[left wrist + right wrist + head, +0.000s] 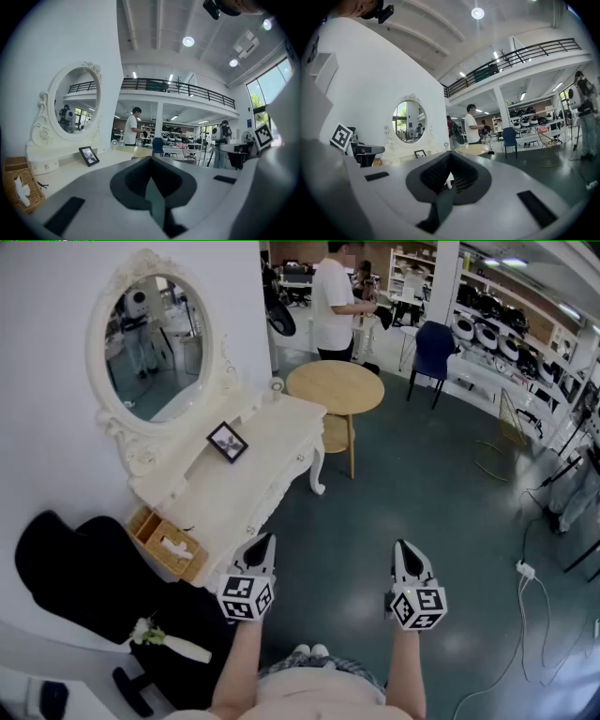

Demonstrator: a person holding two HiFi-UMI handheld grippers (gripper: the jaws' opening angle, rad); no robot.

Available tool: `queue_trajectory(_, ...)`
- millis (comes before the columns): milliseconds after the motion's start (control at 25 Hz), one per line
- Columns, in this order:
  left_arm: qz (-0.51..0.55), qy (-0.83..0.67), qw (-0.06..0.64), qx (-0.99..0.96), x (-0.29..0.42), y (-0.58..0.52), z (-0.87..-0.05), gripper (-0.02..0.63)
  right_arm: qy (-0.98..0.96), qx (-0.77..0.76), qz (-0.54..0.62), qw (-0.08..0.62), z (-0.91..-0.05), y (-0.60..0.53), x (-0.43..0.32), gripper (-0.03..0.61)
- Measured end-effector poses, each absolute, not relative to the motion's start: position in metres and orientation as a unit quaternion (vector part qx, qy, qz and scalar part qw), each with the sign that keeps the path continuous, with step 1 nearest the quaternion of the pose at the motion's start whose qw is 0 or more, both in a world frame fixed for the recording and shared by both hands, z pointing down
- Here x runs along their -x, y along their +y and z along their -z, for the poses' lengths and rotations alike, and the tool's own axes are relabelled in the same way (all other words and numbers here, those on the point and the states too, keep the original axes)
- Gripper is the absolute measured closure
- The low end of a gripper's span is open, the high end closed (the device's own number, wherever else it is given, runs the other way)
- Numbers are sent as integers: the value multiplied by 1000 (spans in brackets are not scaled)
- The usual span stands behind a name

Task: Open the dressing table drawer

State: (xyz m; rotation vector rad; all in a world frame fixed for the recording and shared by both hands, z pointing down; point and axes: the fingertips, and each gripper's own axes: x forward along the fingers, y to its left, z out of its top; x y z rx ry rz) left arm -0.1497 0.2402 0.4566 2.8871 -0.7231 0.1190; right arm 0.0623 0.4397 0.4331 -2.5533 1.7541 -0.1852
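The white dressing table (253, 474) stands against the left wall, with an oval mirror (155, 343) and a small photo frame (227, 442) on top. Its drawer front is hidden under the tabletop edge in the head view. My left gripper (265, 540) hovers just off the table's near front corner, jaws shut and empty. My right gripper (403, 547) is out over the floor to the right, also shut with nothing in it. In the left gripper view the jaws (151, 159) meet, with the tabletop (93, 171) to the left. The right gripper view shows its jaws (449, 155) closed too.
A wicker tissue box (169, 545) sits on the table's near end, beside a black chair (84, 568). A round wooden table (335, 388) stands past the far end, with a person (333, 301) behind it. Cables (534, 587) lie on the floor at right.
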Motion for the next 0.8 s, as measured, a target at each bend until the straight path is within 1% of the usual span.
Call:
queue_trajectory(280, -41, -241, 82, -966, 150, 240, -457, 586, 564, 824, 56, 9, -432, 438, -59, 563)
queue_trajectory(520, -43, -242, 85, -965, 155, 241, -460, 586, 566, 822, 59, 23, -431, 437, -55, 563)
queue_trajectory(680, -47, -243, 86, -965, 157, 242, -462, 586, 566, 822, 64, 16, -436, 436, -53, 563)
queue_trajectory(800, -49, -243, 86, -965, 158, 242, -463, 586, 565, 822, 69, 23, -438, 438, -53, 563)
